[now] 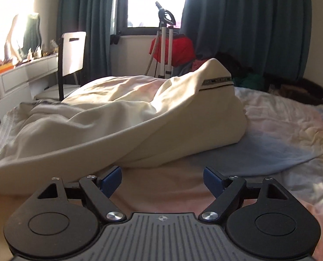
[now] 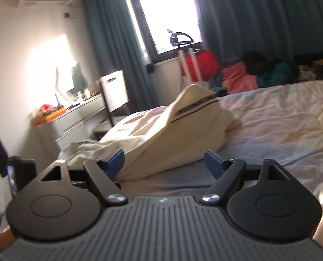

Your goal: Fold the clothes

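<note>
Cream garment [image 1: 109,117] lies rumpled on bed [image 1: 281,134] — both grippers' jaws spread, empty.

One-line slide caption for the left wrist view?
Open left gripper facing a crumpled cream garment on the bed.

Bright window [image 1: 155,2], teal curtains [image 1: 244,24], white dresser [image 1: 24,76].

Matt cream cloth garment [image 1: 118,117], creased
</note>
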Tool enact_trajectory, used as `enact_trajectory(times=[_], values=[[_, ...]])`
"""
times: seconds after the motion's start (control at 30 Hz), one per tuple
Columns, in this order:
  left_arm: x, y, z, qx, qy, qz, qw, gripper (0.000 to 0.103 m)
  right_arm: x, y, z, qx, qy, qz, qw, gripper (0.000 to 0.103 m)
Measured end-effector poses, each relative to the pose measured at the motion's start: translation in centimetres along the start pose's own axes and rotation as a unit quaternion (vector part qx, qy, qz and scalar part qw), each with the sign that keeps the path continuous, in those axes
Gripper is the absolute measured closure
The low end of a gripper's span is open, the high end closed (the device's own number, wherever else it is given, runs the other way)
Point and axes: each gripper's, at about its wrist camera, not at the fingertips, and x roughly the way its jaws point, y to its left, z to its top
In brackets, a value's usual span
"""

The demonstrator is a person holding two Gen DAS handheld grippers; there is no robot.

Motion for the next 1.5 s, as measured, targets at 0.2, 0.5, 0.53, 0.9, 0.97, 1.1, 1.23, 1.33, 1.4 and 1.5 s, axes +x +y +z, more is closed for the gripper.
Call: enact_trajectory(times=[0.2,0.5,0.53,0.9,0.97,1.1,1.23,1.33,1.4,1.5], values=[[9.1,-3.5,4.4,0.029,-0.024,0.036,0.9986,0.02,3.2,-3.9,-0.6,0.018,-0.002,-0.042,0.999,0.02],[19.4,-9.4,11.5,0.131,-0.055,0.071,0.9874,0.086,9.2,-9.1,-2.5,0.059,0.037,-0.067,0.995,0.02],[19.5,-9.7,11.8,0.135,-0.055,0.069,0.987,0.096,9.6,-9.4,-2.5,0.065,0.038,-0.066,0.995,0.02],[3.8,-11.4,5.6,0.234,-0.119,-0.054,0.9636,0.1,8.0,-11.3,-1.9,0.094,-0.001,-0.089,0.992,0.021],[0.3,-11.5,3.2,0.235,-0.106,-0.087,0.9622,0.1,7.1,-11.1,-1.7,0.094,-0.011,-0.089,0.992,0.021],[-3.4,-10.3,-1.9,0.205,-0.059,-0.127,0.9686,0.1,5.1,-10.4,-1.4,0.084,-0.019,-0.083,0.993,0.028],[-2.3,-8.2,-6.0,0.147,-0.002,-0.14,0.9791,0.1,3.6,-9.4,-1.5,0.079,-0.007,-0.055,0.995,0.052],[-0.8,-6.7,-6.5,0.073,0.031,-0.149,0.9856,0.1,3.5,-8.4,-1.9,0.063,0.01,-0.049,0.997,0.067],[-0.4,-6.1,-6.4,0.04,0.038,-0.152,0.9868,0.099,3.7,-7.9,-2.1,0.055,0.02,-0.051,0.997,0.067],[-0.9,-6.1,-6.5,0.014,0.034,-0.164,0.9858,0.098,4.3,-7.4,-2.3,0.066,0.038,-0.037,0.996,0.066]])
